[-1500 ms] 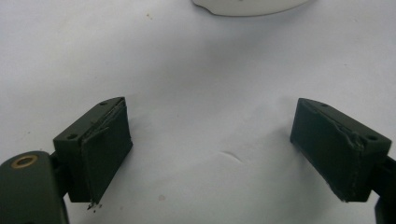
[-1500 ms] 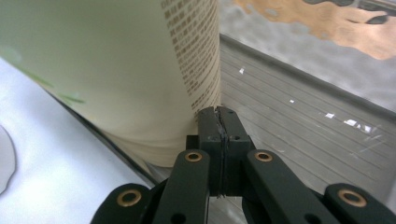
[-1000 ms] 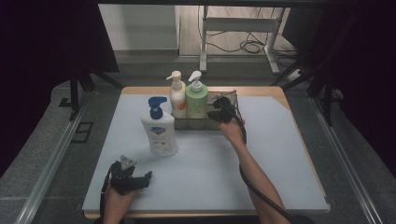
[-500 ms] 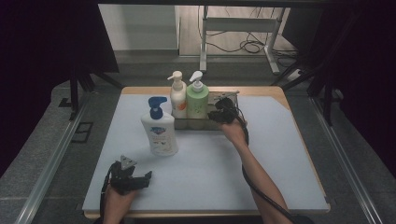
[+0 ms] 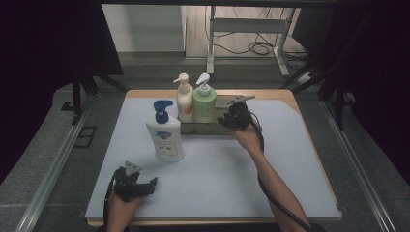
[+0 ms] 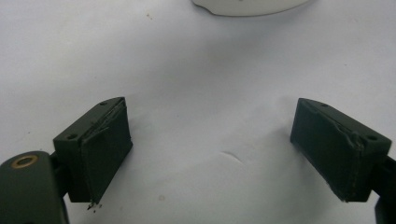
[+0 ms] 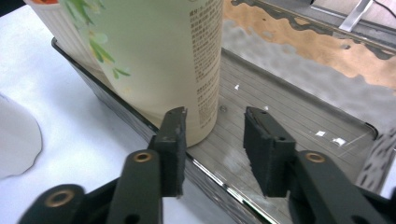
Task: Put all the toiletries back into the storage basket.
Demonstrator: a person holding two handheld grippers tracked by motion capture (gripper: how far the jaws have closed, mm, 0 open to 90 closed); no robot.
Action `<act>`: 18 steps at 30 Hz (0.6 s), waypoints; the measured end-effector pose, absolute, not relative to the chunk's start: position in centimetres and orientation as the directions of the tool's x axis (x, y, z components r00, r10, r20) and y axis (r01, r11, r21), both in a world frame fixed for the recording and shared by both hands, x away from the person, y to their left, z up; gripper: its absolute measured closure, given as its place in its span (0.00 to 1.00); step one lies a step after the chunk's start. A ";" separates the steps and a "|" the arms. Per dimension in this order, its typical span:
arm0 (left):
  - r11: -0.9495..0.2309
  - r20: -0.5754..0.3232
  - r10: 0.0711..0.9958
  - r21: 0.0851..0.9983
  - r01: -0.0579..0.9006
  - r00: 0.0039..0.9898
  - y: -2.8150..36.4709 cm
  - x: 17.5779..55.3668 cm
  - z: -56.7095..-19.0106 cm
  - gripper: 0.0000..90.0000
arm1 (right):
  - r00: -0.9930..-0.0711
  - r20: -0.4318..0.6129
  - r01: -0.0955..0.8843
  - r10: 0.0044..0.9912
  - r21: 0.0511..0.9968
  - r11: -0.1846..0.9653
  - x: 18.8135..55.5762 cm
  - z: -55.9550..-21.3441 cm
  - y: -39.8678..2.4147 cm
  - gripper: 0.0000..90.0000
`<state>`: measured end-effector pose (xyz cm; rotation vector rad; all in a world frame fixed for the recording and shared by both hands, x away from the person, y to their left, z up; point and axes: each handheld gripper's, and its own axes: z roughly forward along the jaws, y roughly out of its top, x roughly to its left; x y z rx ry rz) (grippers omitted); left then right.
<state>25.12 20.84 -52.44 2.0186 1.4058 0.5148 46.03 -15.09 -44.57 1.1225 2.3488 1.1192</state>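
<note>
Since a second ago the right gripper [image 5: 231, 117] has backed a touch off the green bottle [image 5: 204, 104], and its jaws have just been opening, with nothing between them now. In the right gripper view the bottle [image 7: 163, 60] stands upright in the tray [image 7: 299, 126], at its near rim, just ahead of the left jaw. The tray sits at the table's [image 5: 232, 174] far edge, a cream bottle [image 5: 184, 99] beside the green one.

I'd guess it's smooth plastic, a bit slippery, fairly heavy if full and top-heavy with the pump, so grab the body midway. The left gripper [image 5: 138, 186] rests wide open and empty near the front-left corner, with the blue-capped bottle [image 5: 165, 133] beyond it.
</note>
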 end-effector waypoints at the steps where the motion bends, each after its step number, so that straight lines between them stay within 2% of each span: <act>1: -0.242 -0.032 0.933 0.680 0.692 0.358 20.8 25.1 -52.4 0.13 | -0.644 0.055 0.524 0.763 0.759 0.388 45.9 -44.5 -15.3 0.60; 9: -0.242 -0.032 0.933 0.680 0.692 0.358 20.8 25.1 -52.4 0.13 | -0.640 0.054 0.519 0.767 0.766 0.379 45.1 -44.0 -16.4 0.44; 18: -0.244 -0.029 0.934 0.678 0.694 0.356 20.8 25.1 -52.4 0.13 | -0.661 0.039 0.502 0.750 0.765 0.403 43.5 -43.6 -17.6 0.36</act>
